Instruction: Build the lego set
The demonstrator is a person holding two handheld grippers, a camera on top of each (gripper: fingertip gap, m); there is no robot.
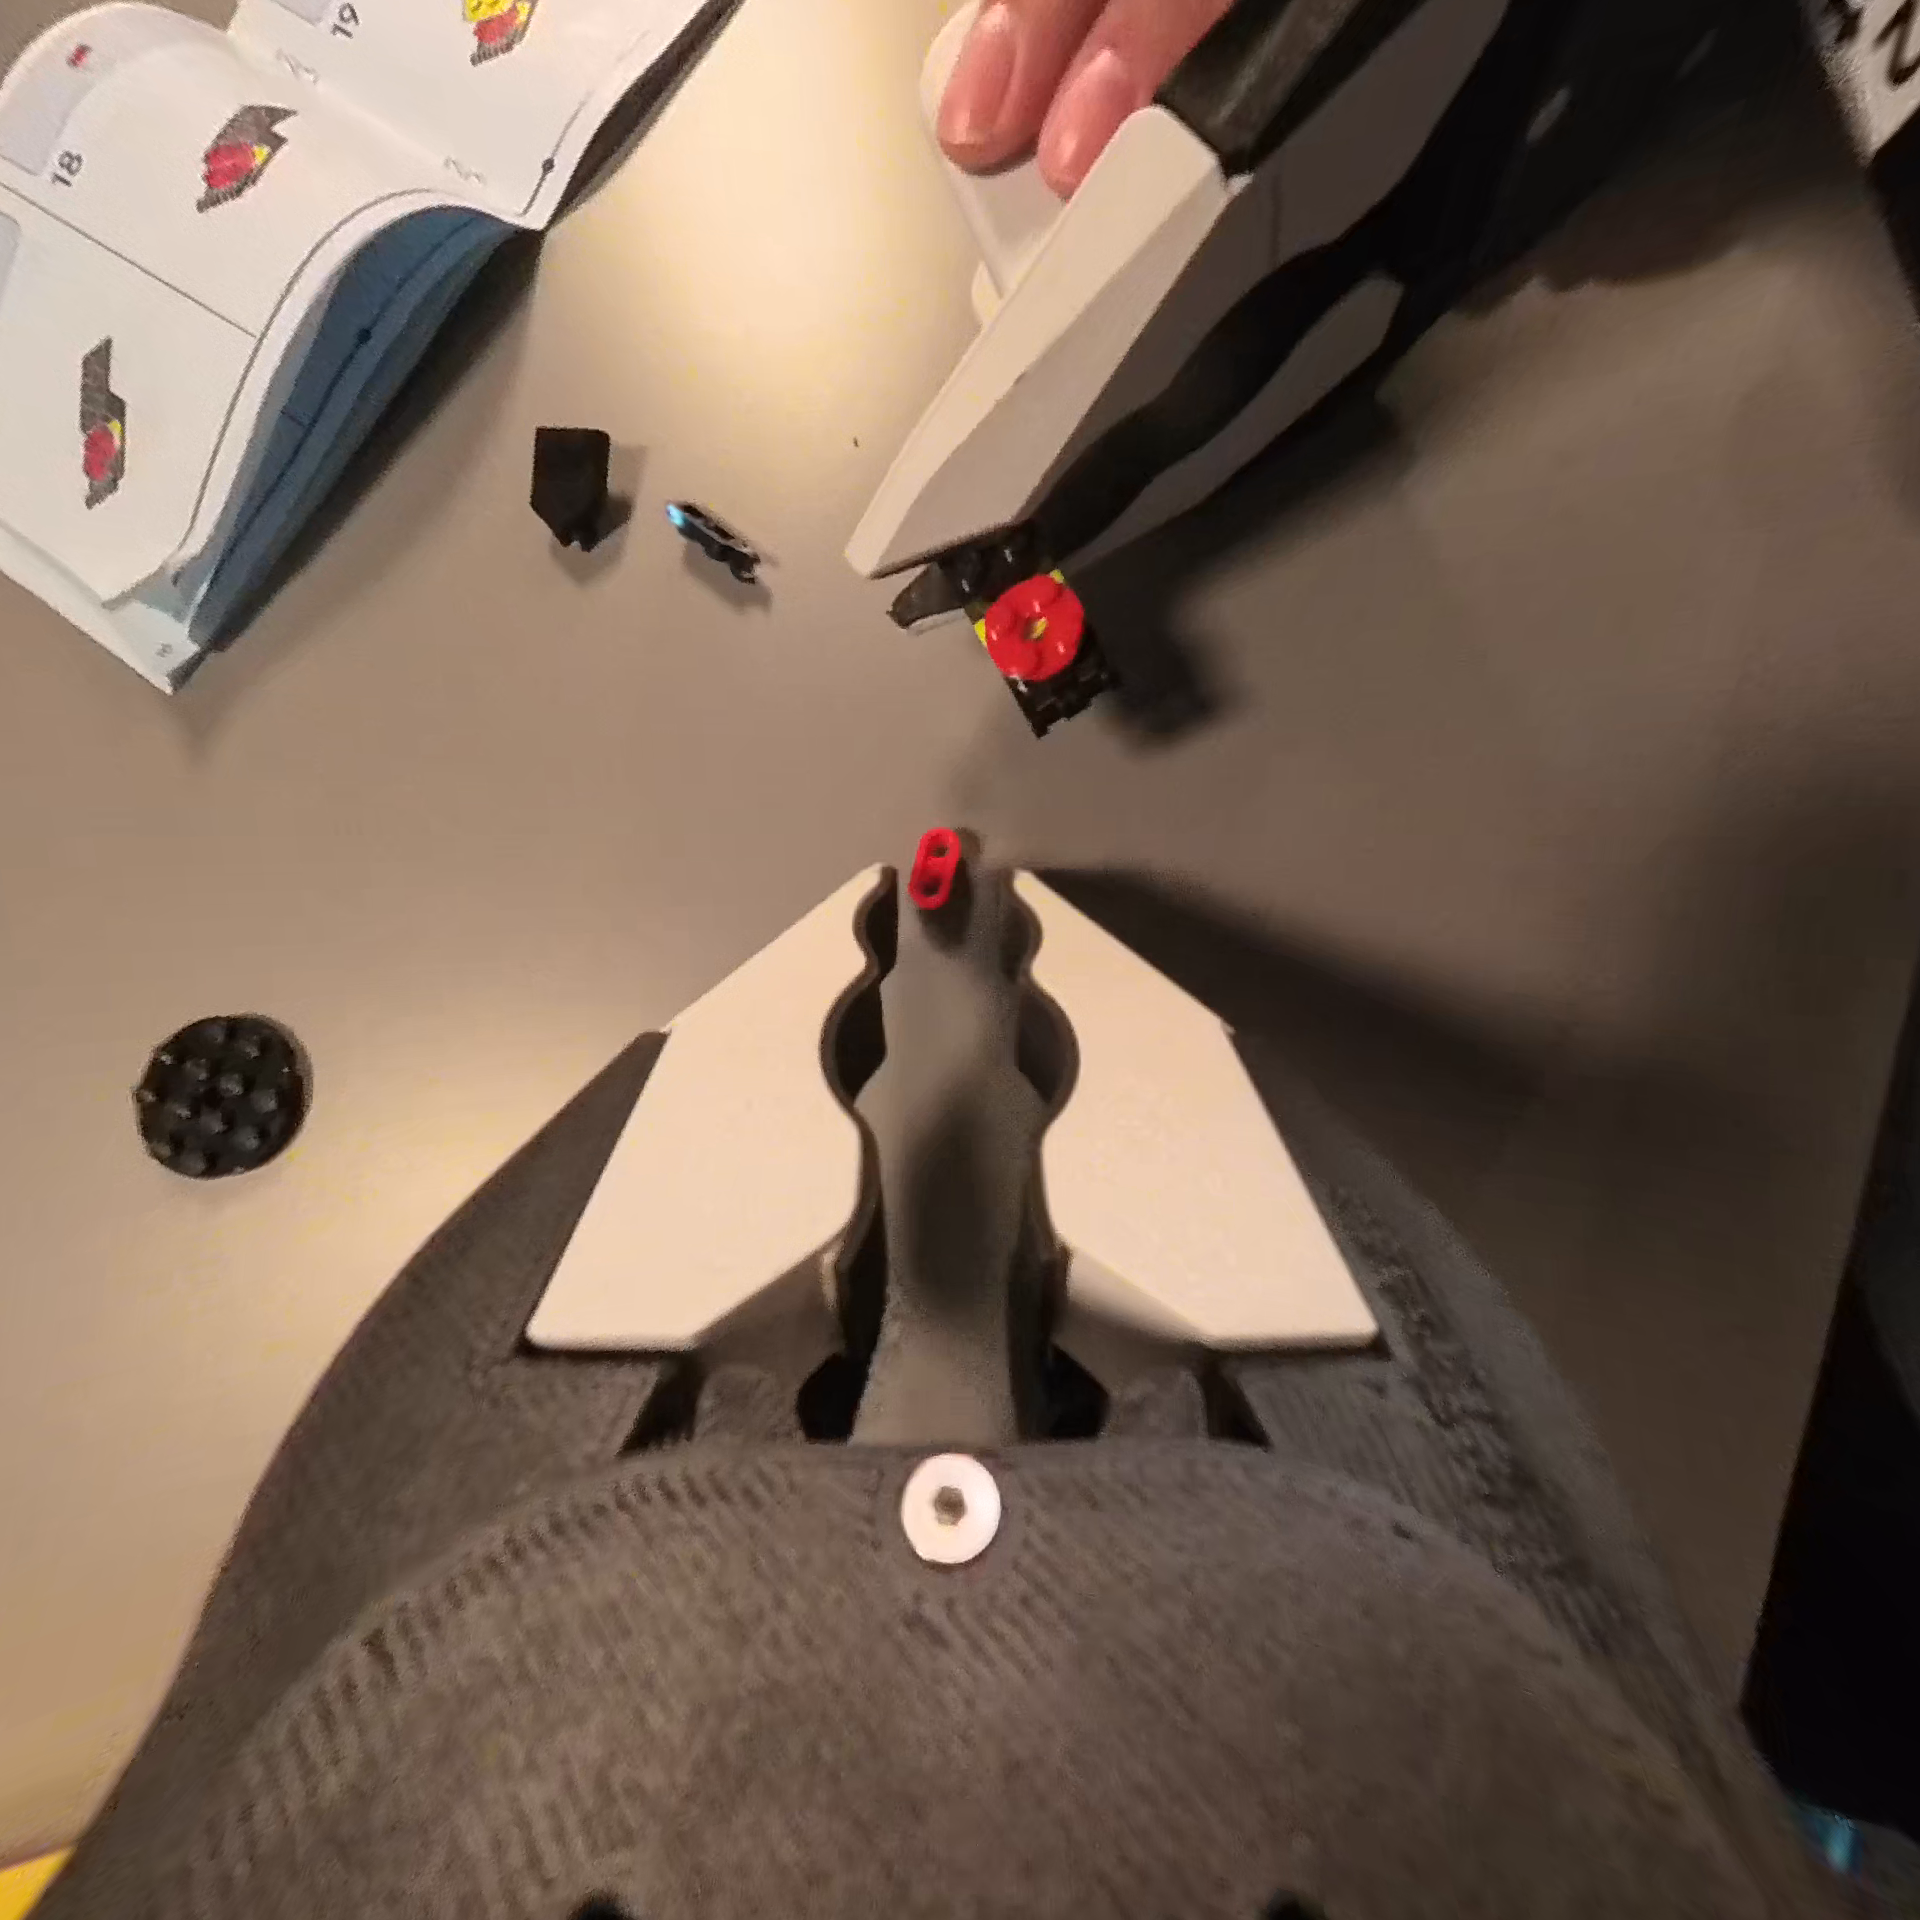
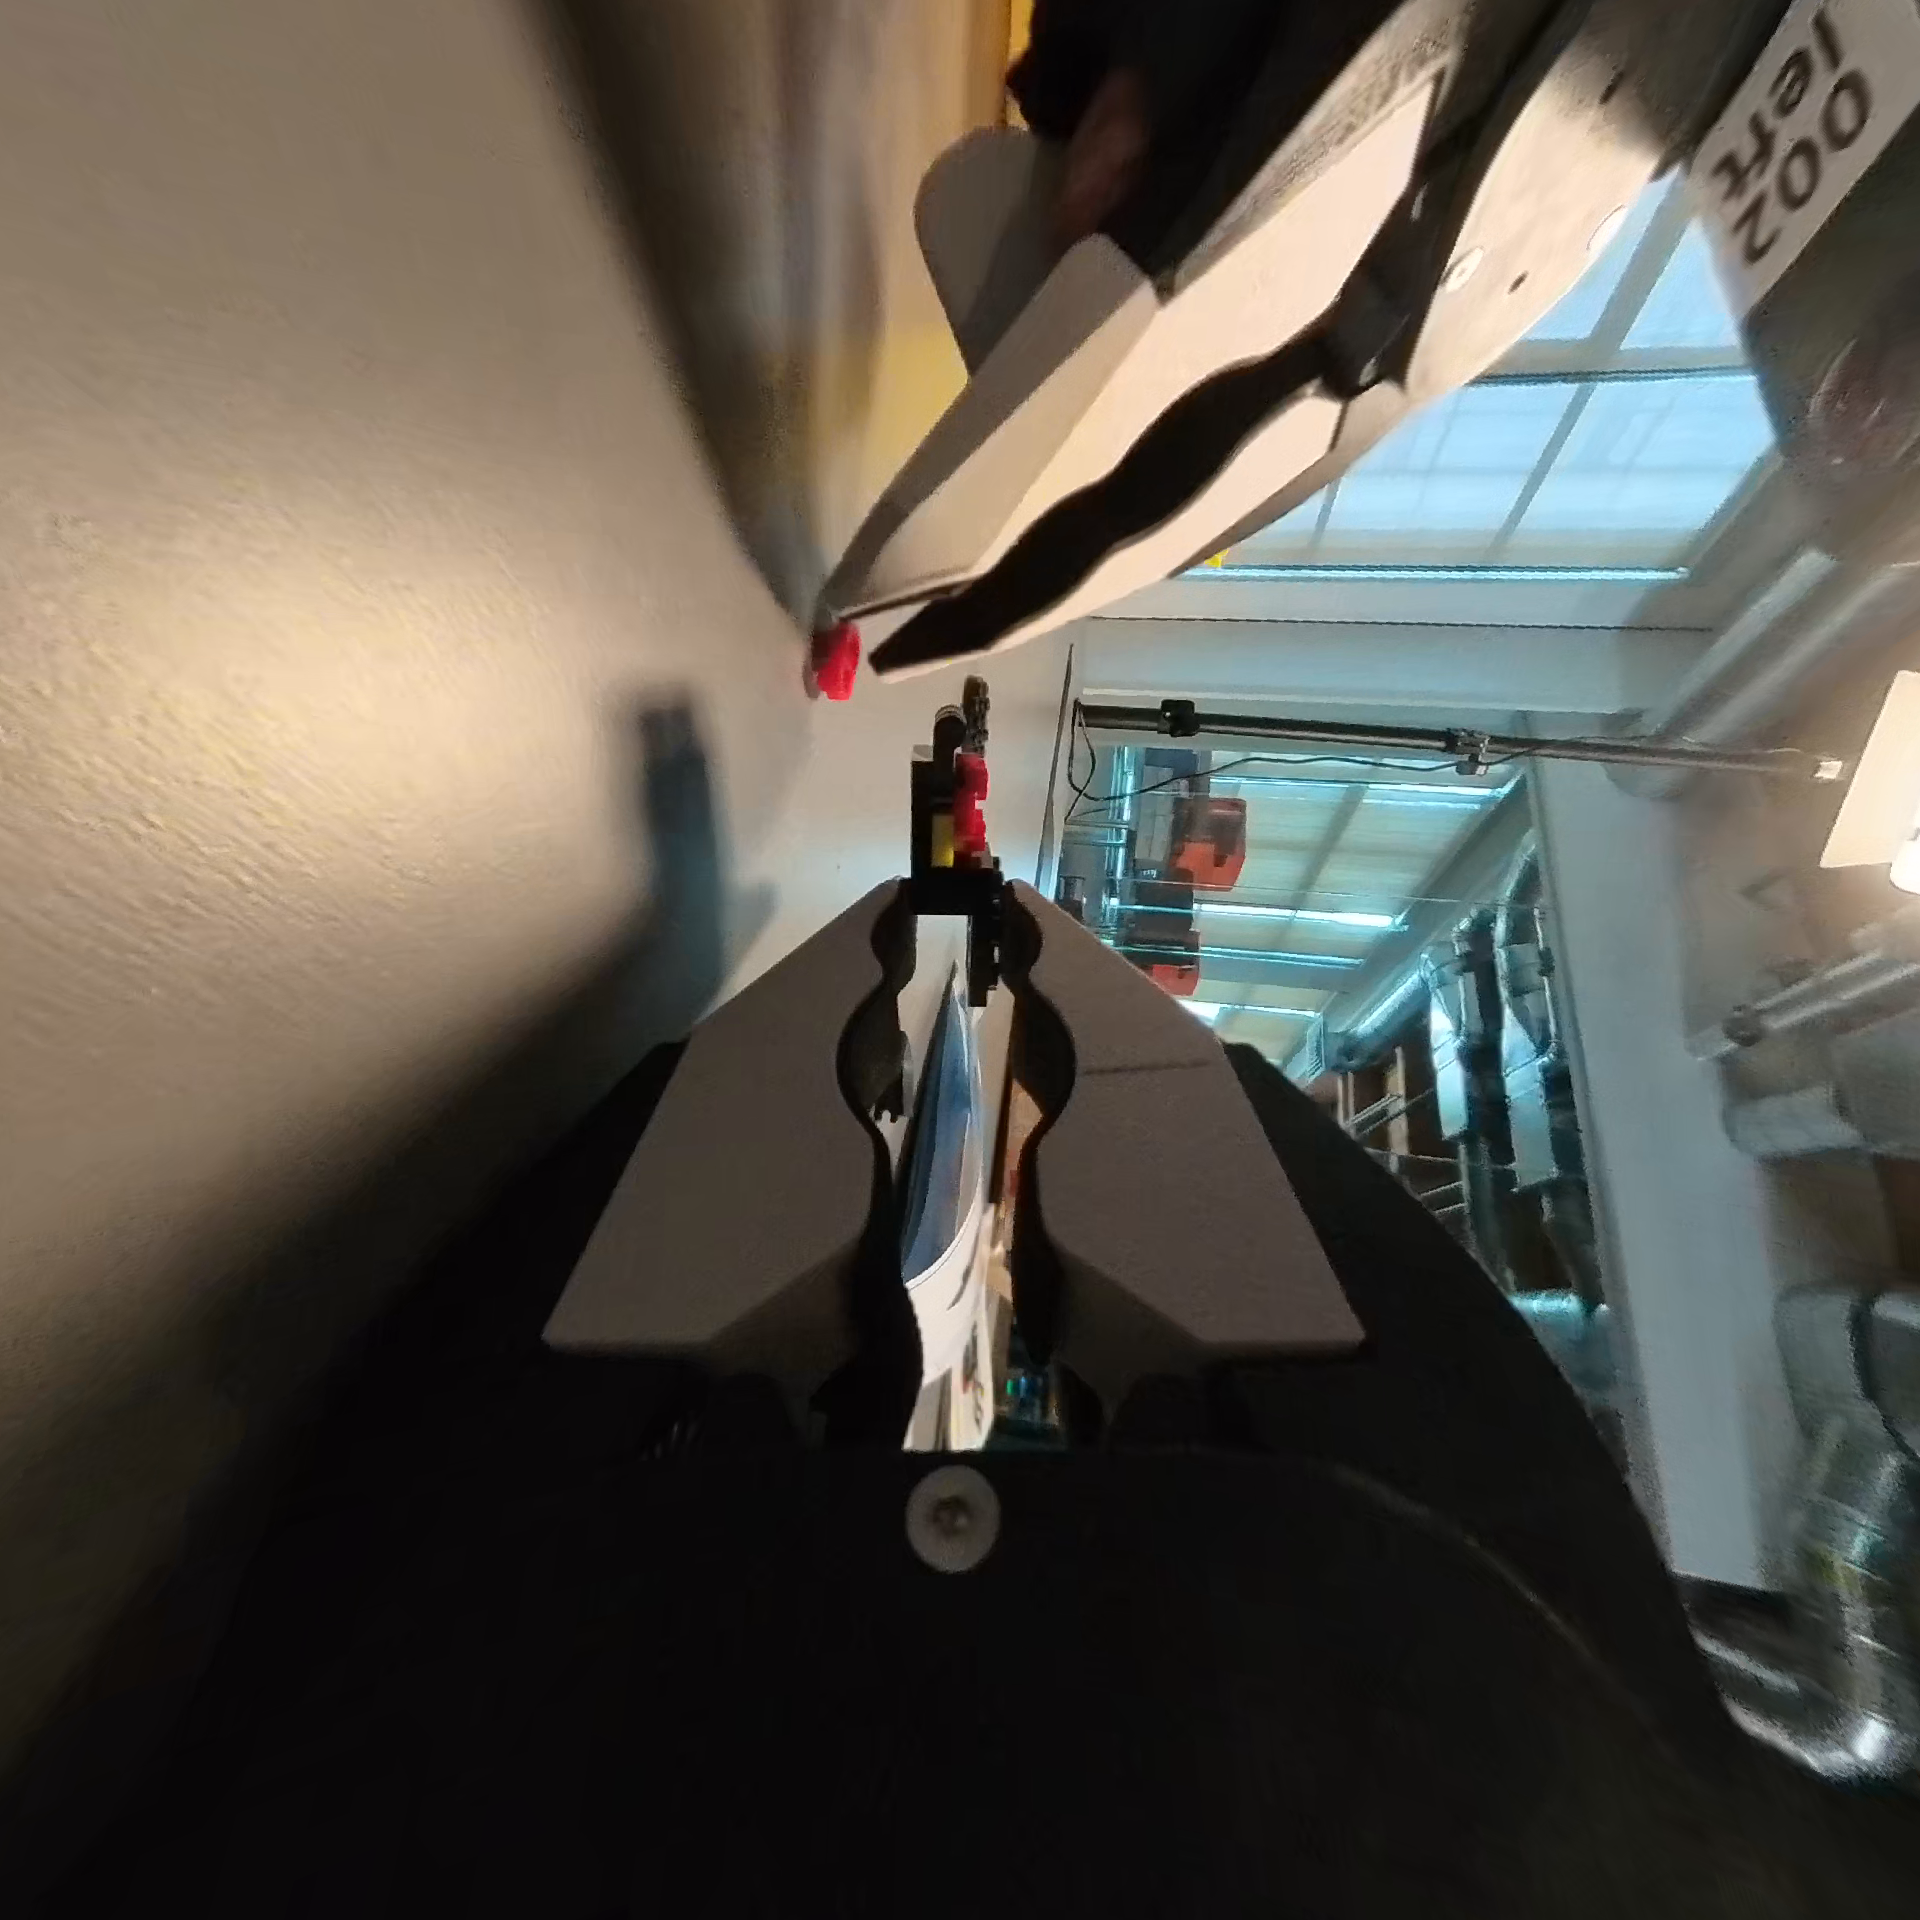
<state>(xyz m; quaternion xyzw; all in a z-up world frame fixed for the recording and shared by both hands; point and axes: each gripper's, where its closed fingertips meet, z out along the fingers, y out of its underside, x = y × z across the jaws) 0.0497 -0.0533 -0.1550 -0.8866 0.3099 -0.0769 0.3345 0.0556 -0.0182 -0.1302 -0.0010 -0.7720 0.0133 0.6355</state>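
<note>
On the grey tabletop an open booklet lay at the far left, with a round black studded plate, a black brick and a small dark piece scattered nearer. The right hand-held gripper, gripped by a hand, was nearly closed and clamped the black build with its round red plate above the tabletop. The left hand-held gripper stood narrowly apart around a small red link at its tips; contact unclear.
</note>
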